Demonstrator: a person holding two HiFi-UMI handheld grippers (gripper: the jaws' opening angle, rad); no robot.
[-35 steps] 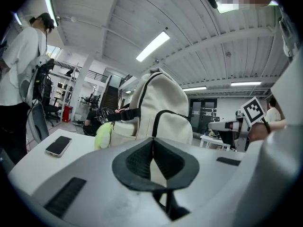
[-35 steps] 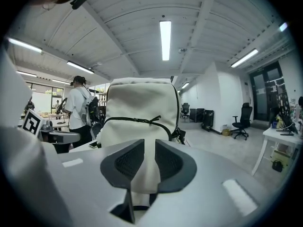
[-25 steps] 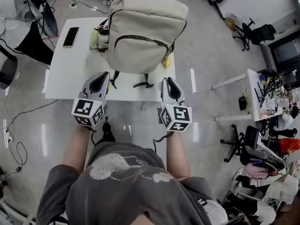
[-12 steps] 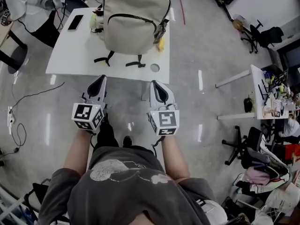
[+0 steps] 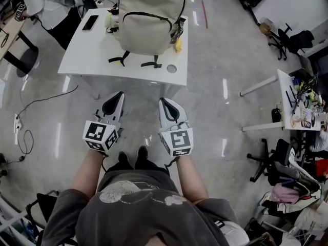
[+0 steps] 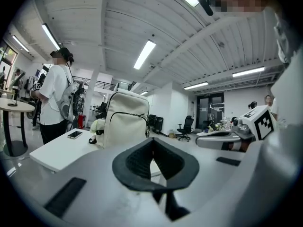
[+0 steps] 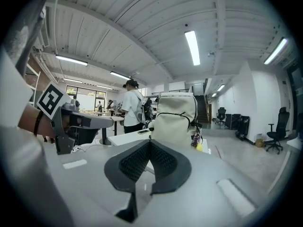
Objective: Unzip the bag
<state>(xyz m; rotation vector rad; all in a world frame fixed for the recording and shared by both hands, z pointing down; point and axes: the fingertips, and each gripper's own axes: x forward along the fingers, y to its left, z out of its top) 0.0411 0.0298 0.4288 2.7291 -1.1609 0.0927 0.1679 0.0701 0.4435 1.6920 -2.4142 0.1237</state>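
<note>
A cream backpack (image 5: 151,17) stands upright on the white table (image 5: 87,50), its dark zip curving across the front. Both grippers hang over the floor, well short of the table's near edge. The left gripper (image 5: 119,94) is shut with nothing between its pads. The right gripper (image 5: 162,101) is also shut and empty. In the left gripper view the backpack (image 6: 125,124) lies far beyond the left gripper (image 6: 152,143). In the right gripper view the backpack (image 7: 176,117) stands in the distance behind the right gripper (image 7: 150,143).
A phone (image 5: 90,22) and a yellow item (image 5: 178,45) lie on the table beside the bag. A person (image 5: 46,1) stands at the table's far left corner. A cable (image 5: 31,106) runs over the floor on the left. Office chairs (image 5: 287,37) and desks stand on the right.
Both grippers have drawn back from the table's near edge and now hang over the floor. The table and backpack sit farther away and smaller in view.
</note>
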